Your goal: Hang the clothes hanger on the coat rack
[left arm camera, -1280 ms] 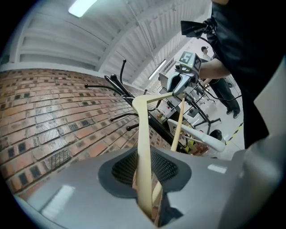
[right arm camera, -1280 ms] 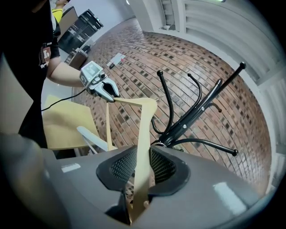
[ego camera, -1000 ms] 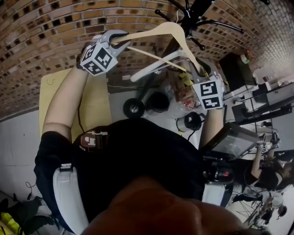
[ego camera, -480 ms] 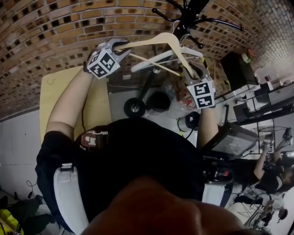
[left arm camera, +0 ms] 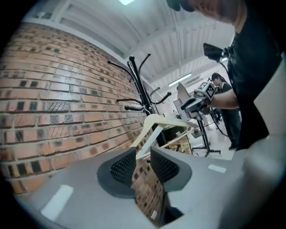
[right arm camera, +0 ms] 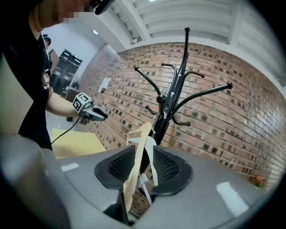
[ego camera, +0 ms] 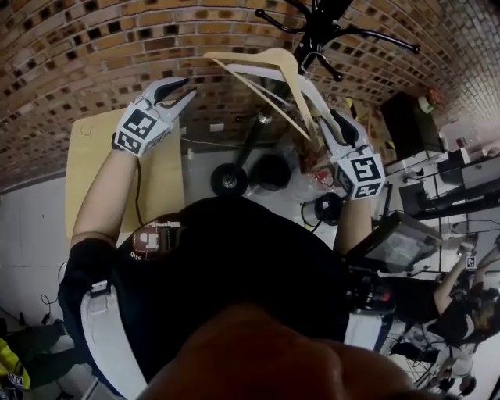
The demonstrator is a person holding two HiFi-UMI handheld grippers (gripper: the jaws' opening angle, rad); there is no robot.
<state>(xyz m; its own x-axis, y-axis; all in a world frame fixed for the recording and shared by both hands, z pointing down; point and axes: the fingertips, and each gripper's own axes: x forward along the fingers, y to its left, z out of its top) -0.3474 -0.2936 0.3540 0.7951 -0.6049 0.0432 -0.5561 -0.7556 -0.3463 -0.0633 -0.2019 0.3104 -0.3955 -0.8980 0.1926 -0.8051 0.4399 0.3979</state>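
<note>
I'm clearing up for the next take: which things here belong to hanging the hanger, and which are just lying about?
Job:
- hanger
- coat rack
- left tool, open, nothing in it
- right tool, jaws just opening, hanger's end between them

Lying about:
- yellow board
- wheel

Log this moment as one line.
pale wooden clothes hanger: at black coat rack | left gripper: open, empty | right gripper: just opening, hanger end between jaws
</note>
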